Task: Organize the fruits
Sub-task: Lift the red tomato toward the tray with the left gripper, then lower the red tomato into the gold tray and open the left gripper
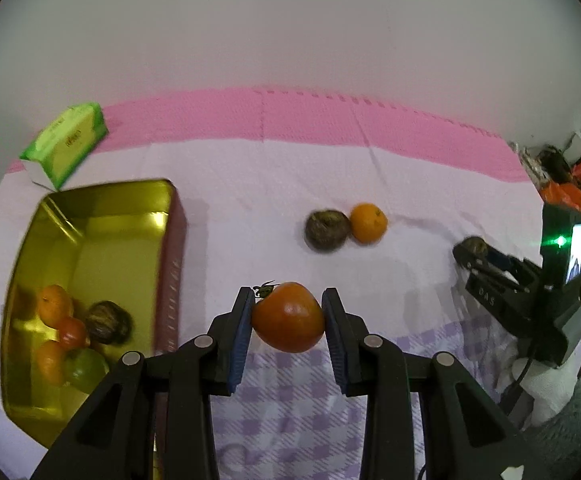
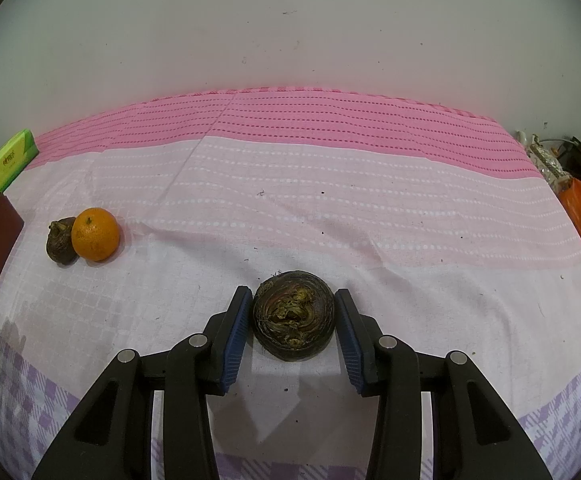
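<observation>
1. The left gripper [image 1: 288, 318] clamps a red tomato [image 1: 288, 317] between its blue pads, lifted above the checked cloth [image 1: 274, 412], just right of the gold tin [image 1: 86, 248] (its dark red wall stands close to the left finger).
2. The right gripper [image 2: 290, 320] sits low on the cloth [image 2: 330, 208], its pads against both sides of a brown, wrinkled fruit [image 2: 293, 315]; whether they squeeze it or merely touch cannot be told.
3. An orange [image 2: 95, 233] and a second brown fruit [image 2: 61, 246] lie touching, well apart from both tools, with bare cloth running back to the wall.
4. Only the left view looks into the tin: oranges, a small tomato, a brown fruit and a green one crowd its near corner [image 1: 74, 332].
5. A green packet [image 1: 66, 142] sits behind the tin.
</observation>
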`<state>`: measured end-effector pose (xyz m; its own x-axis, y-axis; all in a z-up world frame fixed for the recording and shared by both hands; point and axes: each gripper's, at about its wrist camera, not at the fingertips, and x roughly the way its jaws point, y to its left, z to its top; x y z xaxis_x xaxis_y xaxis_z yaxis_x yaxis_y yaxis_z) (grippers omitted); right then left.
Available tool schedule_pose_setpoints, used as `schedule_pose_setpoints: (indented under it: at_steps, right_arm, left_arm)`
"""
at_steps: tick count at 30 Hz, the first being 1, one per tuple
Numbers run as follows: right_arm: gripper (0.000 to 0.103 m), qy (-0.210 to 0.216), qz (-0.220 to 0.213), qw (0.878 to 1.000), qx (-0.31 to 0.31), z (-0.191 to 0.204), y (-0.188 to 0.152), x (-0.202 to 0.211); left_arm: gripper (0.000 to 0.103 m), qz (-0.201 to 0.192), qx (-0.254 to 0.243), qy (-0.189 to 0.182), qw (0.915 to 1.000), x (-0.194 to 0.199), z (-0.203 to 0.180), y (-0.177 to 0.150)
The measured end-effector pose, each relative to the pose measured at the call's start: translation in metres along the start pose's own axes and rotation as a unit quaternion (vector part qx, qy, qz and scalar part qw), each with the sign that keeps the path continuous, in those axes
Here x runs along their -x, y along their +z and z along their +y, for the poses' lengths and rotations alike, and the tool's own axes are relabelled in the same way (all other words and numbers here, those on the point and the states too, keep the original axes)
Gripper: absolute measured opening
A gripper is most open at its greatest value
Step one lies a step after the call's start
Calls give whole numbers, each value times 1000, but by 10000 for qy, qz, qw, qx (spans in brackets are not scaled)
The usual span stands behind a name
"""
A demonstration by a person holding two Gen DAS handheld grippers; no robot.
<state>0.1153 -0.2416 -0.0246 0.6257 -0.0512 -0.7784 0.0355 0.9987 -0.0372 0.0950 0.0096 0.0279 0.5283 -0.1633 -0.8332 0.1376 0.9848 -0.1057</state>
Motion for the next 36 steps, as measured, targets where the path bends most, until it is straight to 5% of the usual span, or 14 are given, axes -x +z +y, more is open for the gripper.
schedule_pose_setpoints:
  at_steps: [16, 36]
  right_arm:
    - [43, -4, 5, 10000, 2, 0, 0, 0]
    - [43, -37, 5, 10000, 26, 0, -1, 1]
  left_arm:
    - [31, -112, 127, 440, 9989, 37, 55, -6]
    - [31, 433, 710, 1233, 9889, 39, 148, -42]
